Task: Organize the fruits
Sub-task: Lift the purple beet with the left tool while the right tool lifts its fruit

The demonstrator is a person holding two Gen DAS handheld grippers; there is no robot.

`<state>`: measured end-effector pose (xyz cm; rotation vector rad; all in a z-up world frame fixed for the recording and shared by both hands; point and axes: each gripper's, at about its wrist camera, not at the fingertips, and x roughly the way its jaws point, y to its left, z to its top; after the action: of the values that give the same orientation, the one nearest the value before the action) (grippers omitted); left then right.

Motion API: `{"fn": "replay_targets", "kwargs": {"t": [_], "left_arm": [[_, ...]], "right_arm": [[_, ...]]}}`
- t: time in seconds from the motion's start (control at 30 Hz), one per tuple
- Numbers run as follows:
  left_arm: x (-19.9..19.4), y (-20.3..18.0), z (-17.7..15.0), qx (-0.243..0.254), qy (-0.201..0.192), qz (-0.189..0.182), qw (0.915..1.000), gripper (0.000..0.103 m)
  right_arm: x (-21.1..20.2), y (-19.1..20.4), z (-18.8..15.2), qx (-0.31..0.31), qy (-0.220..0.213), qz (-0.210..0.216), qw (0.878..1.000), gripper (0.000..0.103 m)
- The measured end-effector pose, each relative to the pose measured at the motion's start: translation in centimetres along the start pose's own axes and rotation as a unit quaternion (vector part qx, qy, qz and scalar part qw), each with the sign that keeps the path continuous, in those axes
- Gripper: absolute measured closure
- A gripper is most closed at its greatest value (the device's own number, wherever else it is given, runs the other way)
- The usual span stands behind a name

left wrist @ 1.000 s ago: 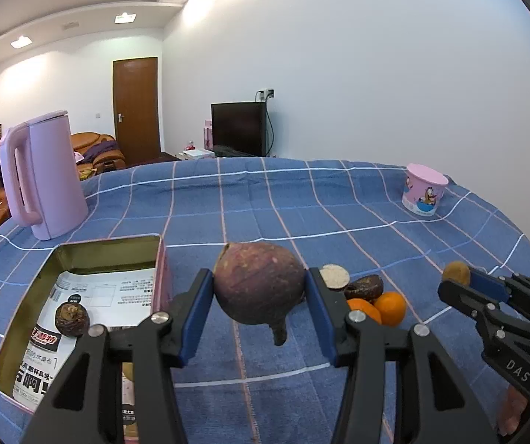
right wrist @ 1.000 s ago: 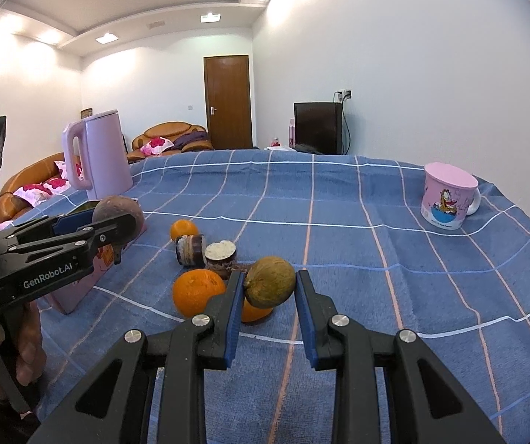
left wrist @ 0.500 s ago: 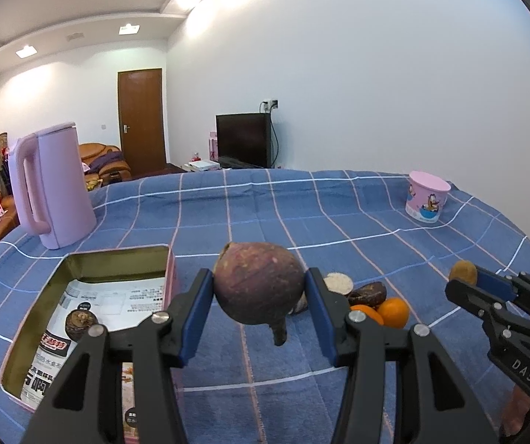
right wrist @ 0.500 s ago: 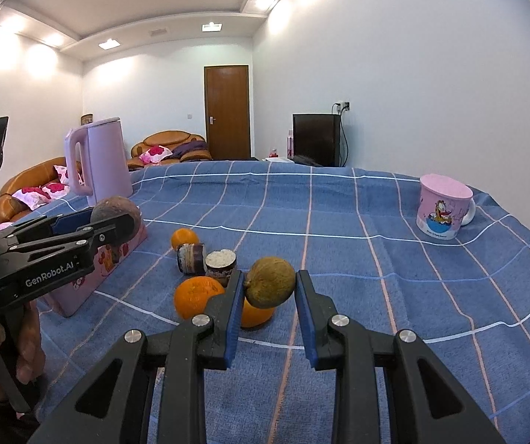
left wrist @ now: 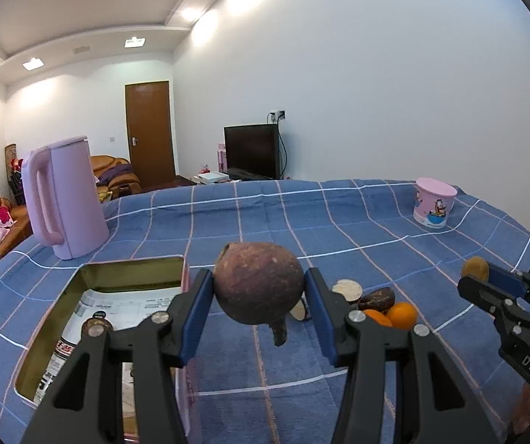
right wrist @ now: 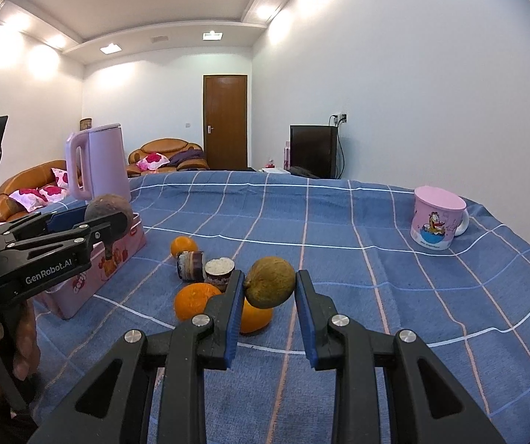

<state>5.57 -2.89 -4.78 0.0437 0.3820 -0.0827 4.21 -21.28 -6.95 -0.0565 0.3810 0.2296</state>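
Tablecloth (right wrist: 339, 222) blue checked, white walls; left fingers (left wrist: 194, 307) pinching purple fruit (left wrist: 259, 283), right fingers (right wrist: 233, 303) pinching brown fruit (right wrist: 270, 286).

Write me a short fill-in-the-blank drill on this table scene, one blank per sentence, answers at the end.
1. The left gripper is shut on a round ____ fruit with a stub hanging below it.
2. The open tin box lies on the same side of the table as the tall ____ kettle.
3. The right gripper holds a brownish-green fruit above two ____ on the cloth.
4. The pink mug stands ____ on the blue checked cloth.

Missing words: purple; pink; oranges; upright
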Motion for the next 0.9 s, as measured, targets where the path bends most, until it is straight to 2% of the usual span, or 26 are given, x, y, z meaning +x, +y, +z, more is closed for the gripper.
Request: {"fn": "replay_targets", "kwargs": {"t": [0.4,0.9], "left_arm": [[-0.7,0.1,0.0,0.01,-0.021,0.024,0.9994,0.051],[-1.1,0.7,0.2,0.007,-0.028,0.037,0.9989,0.051]], "right_arm": [[-0.5,0.1,0.0,-0.001,-0.012,-0.004,1.0,0.074],[-1.8,0.7,0.7,-0.005,-0.039,-0.006,0.999,0.074]]}}
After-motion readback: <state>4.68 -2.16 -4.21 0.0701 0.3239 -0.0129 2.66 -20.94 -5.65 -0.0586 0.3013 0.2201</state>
